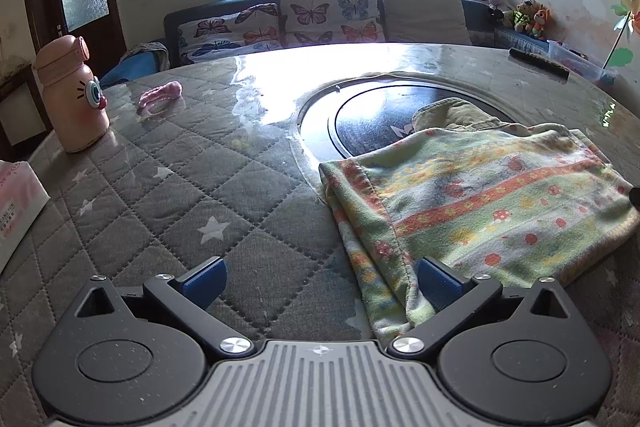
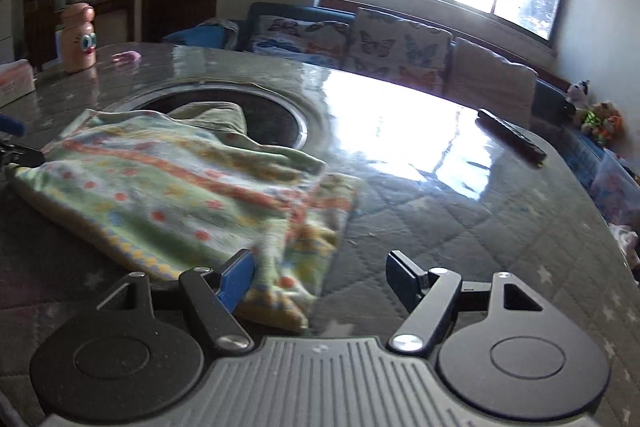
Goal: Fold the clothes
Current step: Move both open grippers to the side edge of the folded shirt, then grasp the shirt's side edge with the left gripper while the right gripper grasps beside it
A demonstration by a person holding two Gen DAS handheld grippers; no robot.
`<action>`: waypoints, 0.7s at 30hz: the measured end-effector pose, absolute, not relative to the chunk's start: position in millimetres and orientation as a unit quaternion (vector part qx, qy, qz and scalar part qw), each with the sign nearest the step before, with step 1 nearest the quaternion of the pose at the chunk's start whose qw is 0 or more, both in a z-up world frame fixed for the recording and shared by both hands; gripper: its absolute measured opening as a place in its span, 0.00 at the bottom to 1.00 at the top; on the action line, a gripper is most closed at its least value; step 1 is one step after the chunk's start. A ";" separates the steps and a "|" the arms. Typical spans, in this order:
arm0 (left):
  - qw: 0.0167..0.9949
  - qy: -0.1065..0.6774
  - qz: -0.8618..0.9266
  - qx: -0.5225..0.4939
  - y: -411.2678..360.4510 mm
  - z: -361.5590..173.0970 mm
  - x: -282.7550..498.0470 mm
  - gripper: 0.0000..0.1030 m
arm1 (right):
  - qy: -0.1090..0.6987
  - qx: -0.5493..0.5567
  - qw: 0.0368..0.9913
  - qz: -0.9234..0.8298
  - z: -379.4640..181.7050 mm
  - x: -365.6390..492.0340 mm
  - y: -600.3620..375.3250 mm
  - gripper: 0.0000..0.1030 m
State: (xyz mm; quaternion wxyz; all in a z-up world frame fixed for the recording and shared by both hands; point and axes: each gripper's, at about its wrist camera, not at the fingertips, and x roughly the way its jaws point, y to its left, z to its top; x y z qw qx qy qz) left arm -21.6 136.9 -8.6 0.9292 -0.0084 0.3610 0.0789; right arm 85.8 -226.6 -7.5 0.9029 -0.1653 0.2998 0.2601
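Note:
A green, orange and yellow patterned garment [image 1: 480,203] lies folded flat on the quilted table, partly over the dark round inset; it also shows in the right wrist view [image 2: 180,187]. My left gripper [image 1: 320,279] is open and empty at the garment's near left corner, its right finger [image 1: 438,281] over the cloth edge. My right gripper [image 2: 322,277] is open and empty at the garment's near right corner, its left finger [image 2: 238,277] over the cloth. The tip of the left gripper shows at the left edge of the right wrist view [image 2: 12,139].
A pink cartoon bottle [image 1: 72,95] and a pink ring toy [image 1: 160,97] stand at the far left. A tissue pack [image 1: 16,203] lies at the left edge. A dark remote [image 2: 510,137] lies at the far right. The round inset [image 1: 372,115] sits mid-table. A sofa stands behind.

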 end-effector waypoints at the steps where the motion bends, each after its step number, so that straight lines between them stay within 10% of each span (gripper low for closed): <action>1: 0.929 0.361 0.079 -0.009 137.0 -8.6 -21.6 1.00 | 0.305 -0.161 0.902 0.260 -9.6 87.6 -229.5 0.73; 21: 0.930 0.360 0.072 -0.037 143.0 -0.4 -22.0 0.91 | 0.263 -0.214 0.862 0.378 19.2 64.6 -169.2 0.69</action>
